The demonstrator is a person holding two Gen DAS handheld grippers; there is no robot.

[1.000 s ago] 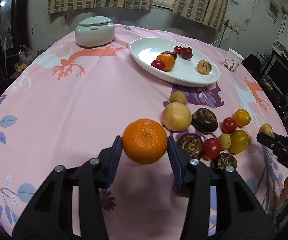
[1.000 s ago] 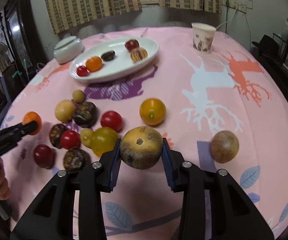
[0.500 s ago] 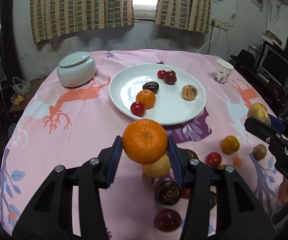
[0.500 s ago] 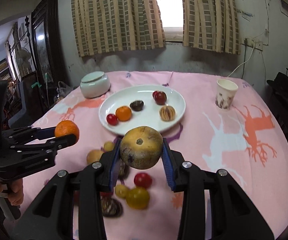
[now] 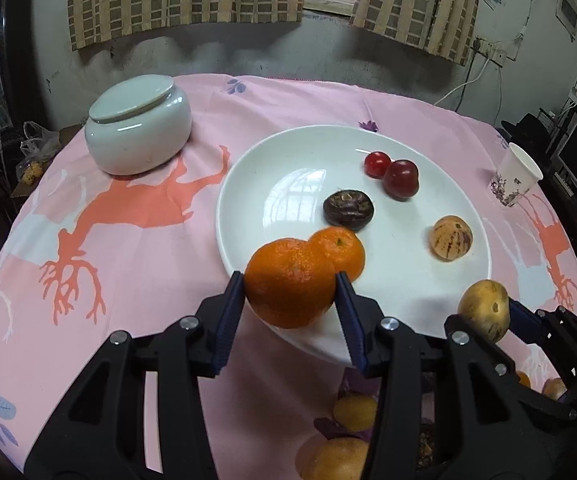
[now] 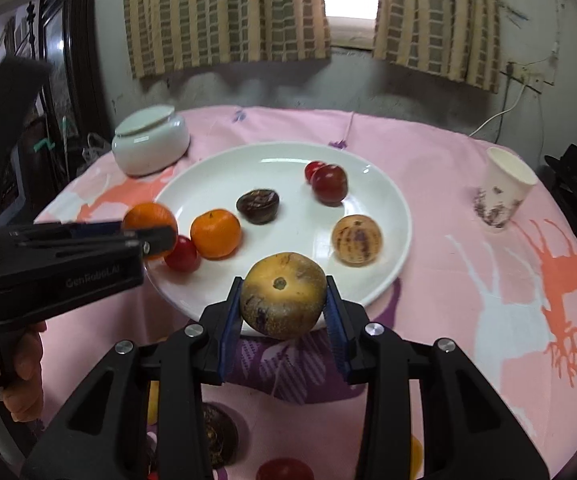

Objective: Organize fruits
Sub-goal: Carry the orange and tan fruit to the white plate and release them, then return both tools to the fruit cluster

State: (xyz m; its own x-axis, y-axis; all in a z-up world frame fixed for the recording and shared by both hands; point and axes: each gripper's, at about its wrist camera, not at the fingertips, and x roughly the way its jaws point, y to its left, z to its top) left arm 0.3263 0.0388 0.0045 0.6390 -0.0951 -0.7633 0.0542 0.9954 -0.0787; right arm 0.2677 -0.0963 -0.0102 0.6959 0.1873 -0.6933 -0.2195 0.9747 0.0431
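Fruit is gathering on the white plate in the middle of the pink table. Far left stands a pale lidded jar, well clear of the plate. Next comes the left gripper, its fingers clamped on a big orange held above the plate's near left rim; from the right wrist view a hand grips its handle. Right below that orange, on the plate, lie a red tomato and a smaller orange, so the landing spot there is crowded. Further along sit a dark wrinkled fruit, two red fruits touching each other at the back, and a striped tan fruit near the right rim. The right gripper has its fingers closed on a brownish-yellow round fruit, hanging over the plate's near edge. Beyond the plate to the right stands a paper cup. More loose fruit lies on the table under the grippers.
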